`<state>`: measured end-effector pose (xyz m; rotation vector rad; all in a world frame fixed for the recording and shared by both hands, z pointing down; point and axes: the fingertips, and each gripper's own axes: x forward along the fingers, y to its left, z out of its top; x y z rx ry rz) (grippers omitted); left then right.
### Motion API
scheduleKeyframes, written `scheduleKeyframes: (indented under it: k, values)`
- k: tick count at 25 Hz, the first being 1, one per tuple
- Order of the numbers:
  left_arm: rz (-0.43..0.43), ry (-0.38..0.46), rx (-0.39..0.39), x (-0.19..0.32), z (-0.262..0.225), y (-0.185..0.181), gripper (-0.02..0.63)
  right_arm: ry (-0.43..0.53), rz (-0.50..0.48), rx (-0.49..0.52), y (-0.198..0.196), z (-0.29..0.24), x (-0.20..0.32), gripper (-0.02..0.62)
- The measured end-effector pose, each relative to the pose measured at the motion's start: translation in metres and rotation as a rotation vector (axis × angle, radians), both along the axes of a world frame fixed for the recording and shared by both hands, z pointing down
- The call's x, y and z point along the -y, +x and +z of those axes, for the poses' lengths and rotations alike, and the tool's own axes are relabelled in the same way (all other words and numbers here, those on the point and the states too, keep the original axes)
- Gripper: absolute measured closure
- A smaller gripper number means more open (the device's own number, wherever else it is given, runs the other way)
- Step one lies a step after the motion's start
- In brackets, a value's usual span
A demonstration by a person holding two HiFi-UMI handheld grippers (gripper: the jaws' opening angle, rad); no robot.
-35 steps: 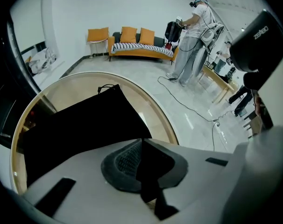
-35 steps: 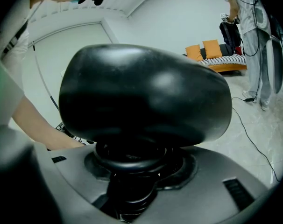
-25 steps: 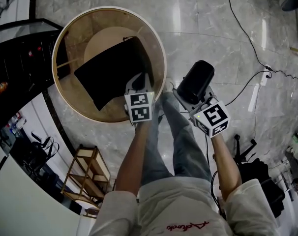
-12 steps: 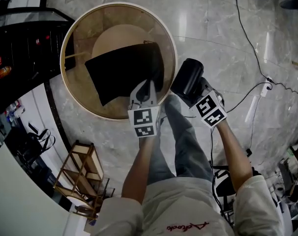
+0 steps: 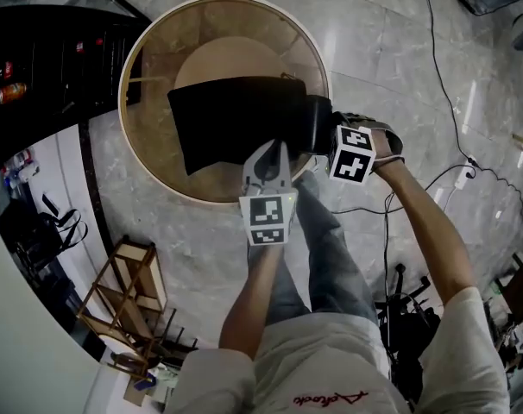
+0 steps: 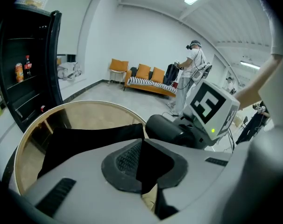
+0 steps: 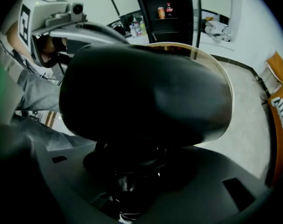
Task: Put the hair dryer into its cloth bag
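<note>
Cloth bag [image 5: 231, 123]: black, spread flat on the round wooden table [image 5: 154, 141]; in the head view its long axis runs from 9 to 3 o'clock with a slight tilt, and its right-hand edge lies near the table's rim at 3 o'clock
Hair dryer [image 5: 318, 123]: black, with a short thick barrel, held above the table's 3 o'clock side; the barrel's long axis also runs 3 to 9 o'clock, roughly in line with the bag
Hair dryer heading: the free end of the barrel points to 9 o'clock and meets the bag's right-hand edge; no view shows whether it has passed inside the cloth
Hair dryer handle: comes back from the barrel, across its axis, into the right tongs
Left gripper [image 6: 144, 169]: pads pressed together on a fold of the bag's black cloth, at the bag's lower right edge, about 5 o'clock of the bag in the head view
Right gripper [image 7: 127, 171]: jaws held partly apart, pinching the hair dryer's handle, with the barrel lying crosswise just beyond them; it sits at 3 o'clock of the bag
Marker cubes: the left cube [image 5: 268, 221] lies at 6 o'clock of the bag, the right cube [image 5: 354, 152] just beside the barrel
Grippers together: near each other, not touching
Around: a black shelf unit [image 5: 54, 67] at 10 o'clock, a wooden rack [image 5: 128, 304] at 8 o'clock, a cable [image 5: 451, 93] at 2 o'clock on the marble floor [image 5: 400, 50]
Far off, left gripper view: a standing person [image 6: 190, 73] beside an orange-cushioned sofa [image 6: 148, 80]
</note>
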<state>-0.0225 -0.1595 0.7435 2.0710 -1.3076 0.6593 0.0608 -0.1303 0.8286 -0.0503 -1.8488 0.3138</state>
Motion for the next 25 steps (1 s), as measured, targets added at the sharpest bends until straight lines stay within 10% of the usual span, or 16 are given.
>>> scheduleKeyframes:
  k: [15,25]
  values:
    - [0.038,0.027,-0.067,-0.004,-0.009,0.005,0.569,-0.079,-0.231,-0.154,-0.034,0.031,-0.007,0.371]
    - [0.006,0.013,-0.142,-0.011,-0.007,-0.010,0.569,-0.060,-0.222,-0.177,-0.056,0.043,0.005,0.370]
